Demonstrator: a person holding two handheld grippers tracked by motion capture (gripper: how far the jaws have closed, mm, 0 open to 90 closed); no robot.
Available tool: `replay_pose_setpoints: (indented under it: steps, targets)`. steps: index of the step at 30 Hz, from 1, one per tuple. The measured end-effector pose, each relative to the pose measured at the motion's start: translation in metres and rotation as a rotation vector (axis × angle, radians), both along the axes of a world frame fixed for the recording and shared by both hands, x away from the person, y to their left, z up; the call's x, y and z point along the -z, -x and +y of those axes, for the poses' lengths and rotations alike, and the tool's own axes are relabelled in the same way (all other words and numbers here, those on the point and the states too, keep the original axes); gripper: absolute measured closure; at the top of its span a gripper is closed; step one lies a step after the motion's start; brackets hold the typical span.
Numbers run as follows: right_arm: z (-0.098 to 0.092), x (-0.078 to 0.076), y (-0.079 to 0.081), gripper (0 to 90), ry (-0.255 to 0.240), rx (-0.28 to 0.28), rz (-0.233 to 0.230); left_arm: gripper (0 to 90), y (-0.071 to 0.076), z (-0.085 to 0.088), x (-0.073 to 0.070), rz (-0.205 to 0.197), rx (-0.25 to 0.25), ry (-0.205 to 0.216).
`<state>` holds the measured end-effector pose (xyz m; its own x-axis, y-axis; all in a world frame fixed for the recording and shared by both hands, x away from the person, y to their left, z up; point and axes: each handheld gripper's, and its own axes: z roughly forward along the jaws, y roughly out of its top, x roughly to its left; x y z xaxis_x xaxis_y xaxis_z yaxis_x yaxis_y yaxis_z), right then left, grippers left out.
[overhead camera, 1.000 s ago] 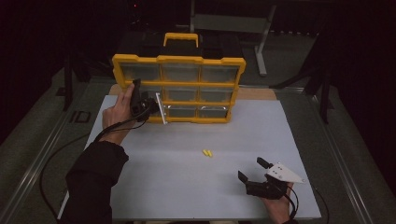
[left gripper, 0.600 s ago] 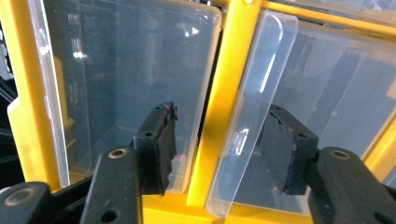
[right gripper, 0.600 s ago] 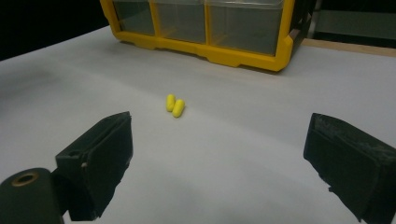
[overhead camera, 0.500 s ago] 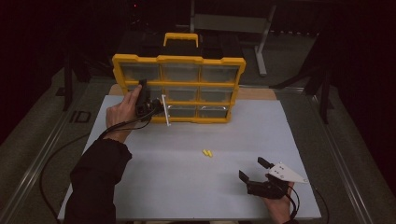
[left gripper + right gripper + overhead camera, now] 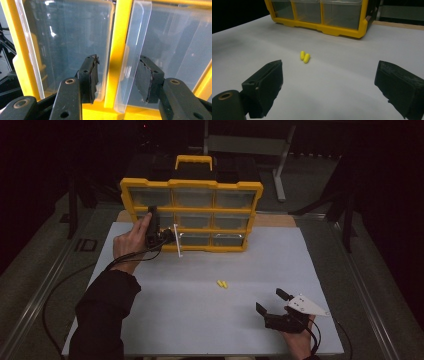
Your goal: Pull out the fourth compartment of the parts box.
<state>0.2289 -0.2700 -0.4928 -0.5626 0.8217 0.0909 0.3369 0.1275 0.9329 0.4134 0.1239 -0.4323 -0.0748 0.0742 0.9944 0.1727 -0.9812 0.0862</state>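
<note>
Landmark: yellow organizer case [image 5: 191, 215], standing upright at the far edge of the white table [image 5: 150, 320].
Left gripper [image 5: 167, 236]: at the lower-left corner of the case front; jaws have just been closing, now narrow, straddling the yellow divider [image 5: 115, 53] and the edge of a clear drawer front [image 5: 132, 55].
Grip: far pad close against the clear plastic, near pad short of the neighbouring bin; cannot tell whether the pads press yet.
Likely reason: clear drawer front swung out from the case, probably taken by its edge to work that drawer.
Right gripper [image 5: 274, 306]: well in front of the case, near the table's near edge, jaws wide and empty; apparently parked, aimed at the capsules.
Yellow capsules [image 5: 221, 283]: two, touching side by side, on the table between case and right gripper.
Left gripper view adds: which plastic edge sits between the jaws.
High view adds: which corner of the case.
Right gripper view adds: capsules [image 5: 304, 56] as two separate pieces.
</note>
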Motion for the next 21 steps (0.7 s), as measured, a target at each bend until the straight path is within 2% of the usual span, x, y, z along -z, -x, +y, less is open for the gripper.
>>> replay_pose_setpoints:
  steps: [10, 14, 21]
  targets:
    - [0.000, 0.000, 0.000, 7.9, 0.001, 0.002, 0.001, 55.0, 0.004, 0.004, -0.001, 0.008, 0.001, 0.010]
    - [0.000, 0.000, -0.001, 7.9, -0.001, 0.003, 0.001, 58.0, 0.008, 0.005, -0.001, 0.018, 0.011, -0.011]
    - [0.001, 0.000, 0.000, 8.0, 0.005, 0.001, -0.001, 63.9, 0.011, 0.005, -0.002, 0.048, 0.014, -0.017]
